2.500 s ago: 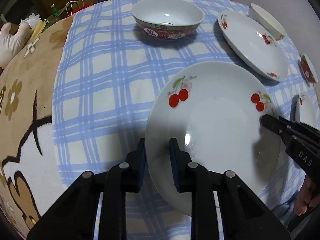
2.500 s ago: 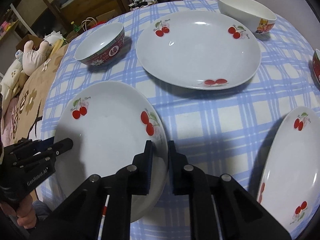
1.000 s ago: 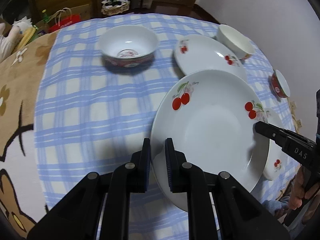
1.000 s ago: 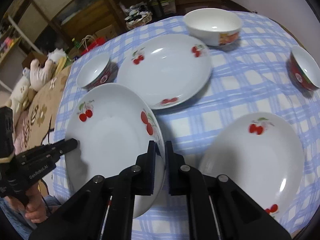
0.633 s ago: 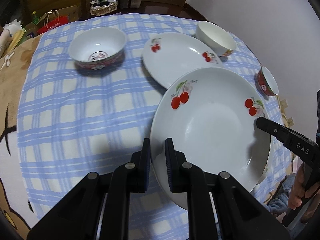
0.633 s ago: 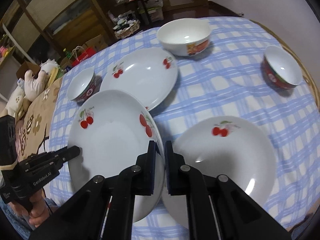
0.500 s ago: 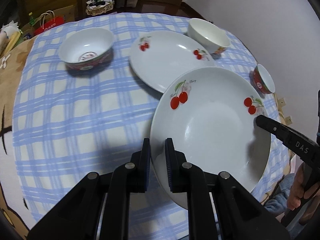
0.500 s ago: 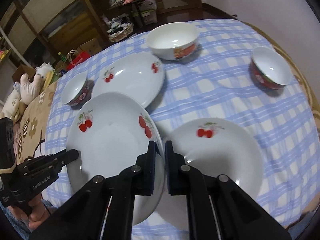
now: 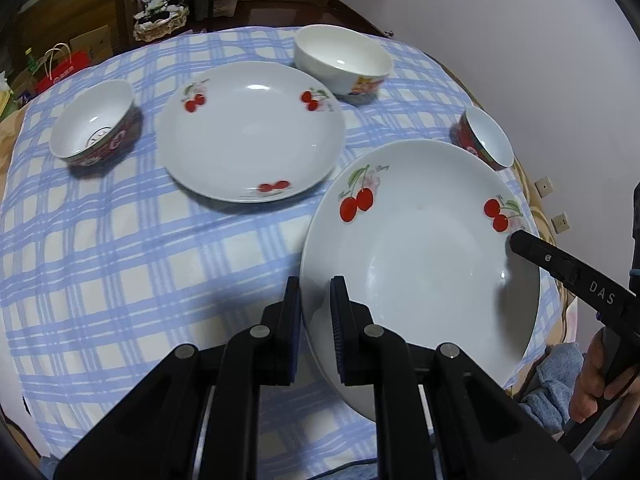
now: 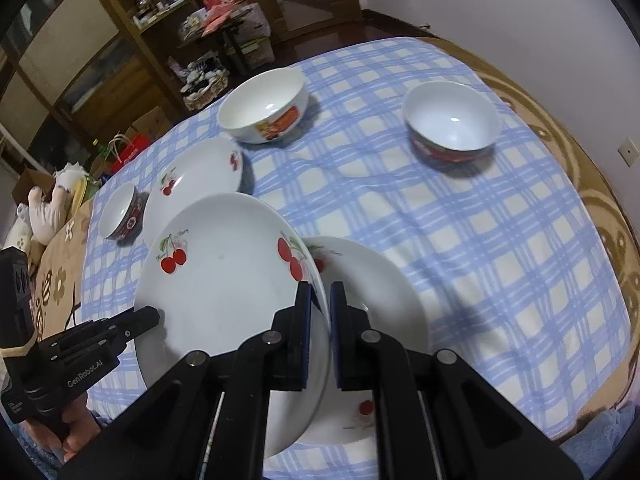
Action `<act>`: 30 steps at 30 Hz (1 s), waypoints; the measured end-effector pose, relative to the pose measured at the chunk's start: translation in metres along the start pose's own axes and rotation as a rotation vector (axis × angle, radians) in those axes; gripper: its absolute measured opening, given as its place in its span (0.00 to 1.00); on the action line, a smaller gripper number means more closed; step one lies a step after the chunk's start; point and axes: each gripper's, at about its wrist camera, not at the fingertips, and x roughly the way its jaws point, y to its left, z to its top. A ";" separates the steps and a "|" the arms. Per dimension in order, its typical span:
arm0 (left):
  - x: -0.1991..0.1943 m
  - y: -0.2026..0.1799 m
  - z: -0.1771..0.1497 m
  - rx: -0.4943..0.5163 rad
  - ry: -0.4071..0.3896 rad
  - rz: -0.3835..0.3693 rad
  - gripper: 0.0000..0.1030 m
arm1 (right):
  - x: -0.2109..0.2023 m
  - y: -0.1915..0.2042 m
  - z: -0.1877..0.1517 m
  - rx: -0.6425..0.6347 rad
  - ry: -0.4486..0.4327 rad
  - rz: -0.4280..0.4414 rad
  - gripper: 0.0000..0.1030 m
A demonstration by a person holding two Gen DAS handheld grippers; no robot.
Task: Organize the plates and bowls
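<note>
A white plate with red cherries (image 9: 420,248) hangs tilted above the table, held from both sides. My left gripper (image 9: 316,284) is shut on its near left rim. On the opposite rim my right gripper (image 10: 320,292) is shut too, and the held plate (image 10: 224,280) fills the left of that view. Partly under it, a second cherry plate (image 10: 380,304) lies on the cloth. A third cherry plate (image 9: 252,132) lies further back. The right gripper's finger (image 9: 528,246) shows at the plate's far rim in the left wrist view.
A white bowl with a cartoon print (image 9: 344,60) stands at the back. A red-sided bowl (image 9: 94,124) sits at the left, another (image 10: 452,120) at the right. The blue checked cloth (image 10: 500,240) covers a round table. Shelves and bags stand beyond it.
Both grippers have carried the held plate to the right across the table. It now hangs partly over the near right cherry plate. Both grips are unchanged.
</note>
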 end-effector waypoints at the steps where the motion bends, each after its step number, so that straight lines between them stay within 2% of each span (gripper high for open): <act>1: 0.001 -0.004 0.000 0.006 0.002 0.000 0.13 | -0.002 -0.003 -0.001 0.001 -0.004 -0.004 0.10; 17: 0.019 -0.049 0.000 0.073 0.035 -0.010 0.13 | -0.017 -0.051 -0.009 0.061 -0.013 -0.038 0.10; 30: 0.038 -0.054 -0.005 0.059 0.064 0.023 0.13 | -0.005 -0.054 -0.006 0.021 -0.018 -0.064 0.10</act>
